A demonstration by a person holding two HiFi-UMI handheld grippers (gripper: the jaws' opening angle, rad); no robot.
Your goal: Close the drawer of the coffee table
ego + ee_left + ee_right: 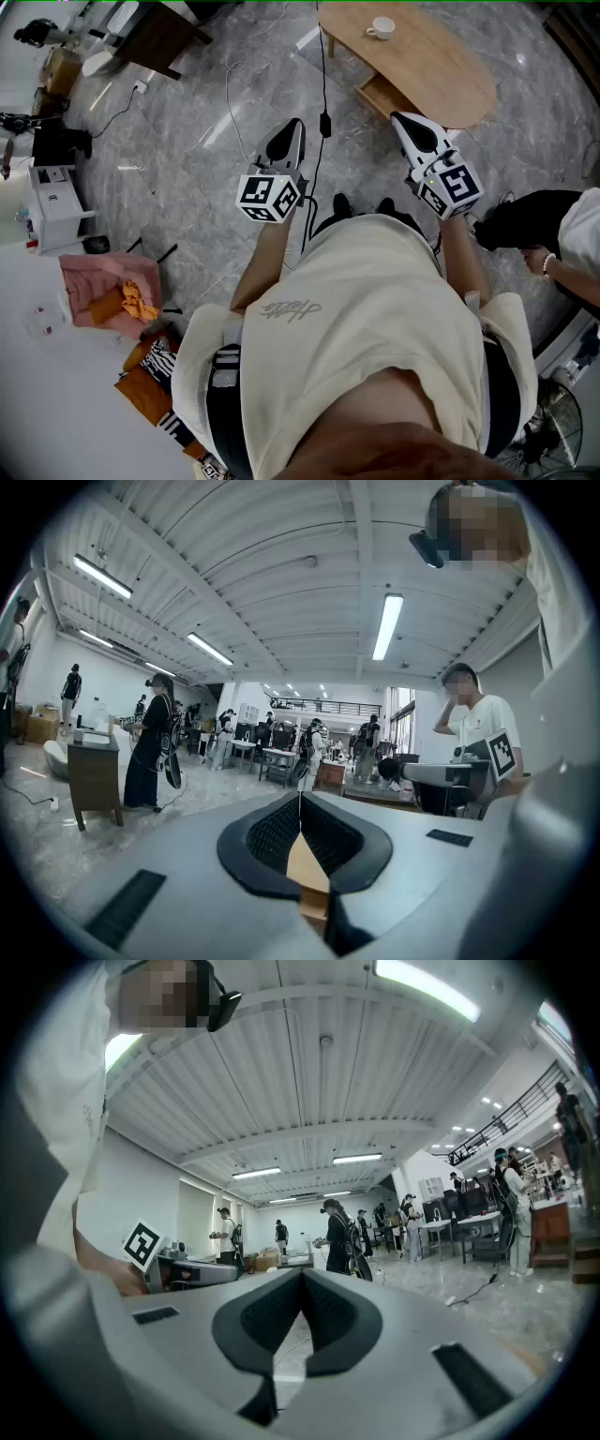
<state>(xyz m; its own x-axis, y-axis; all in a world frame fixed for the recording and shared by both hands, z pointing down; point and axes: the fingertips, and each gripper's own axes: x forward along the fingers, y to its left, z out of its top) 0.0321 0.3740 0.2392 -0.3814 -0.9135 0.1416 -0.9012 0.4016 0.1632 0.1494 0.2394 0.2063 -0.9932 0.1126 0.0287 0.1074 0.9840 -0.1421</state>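
Observation:
The oval wooden coffee table (441, 66) stands ahead of me in the head view, with a white cup (381, 28) on it. Its drawer (382, 95) sticks out from under the near edge, on the left side. My left gripper (294, 126) is held over the bare floor, left of the drawer and apart from it, jaws shut and empty. My right gripper (401, 118) hovers just before the drawer's near right corner, also shut and empty. In the gripper views the left gripper (300, 799) and the right gripper (302, 1277) each show their tips meeting, both aimed level across the hall.
A black cable (323, 94) runs over the marble floor between the grippers. Another person (562, 234) is close on the right. A white cabinet (56, 202) and pink cloth (94, 291) lie at the left, a dark table (159, 33) at the far left. Several people stand across the hall.

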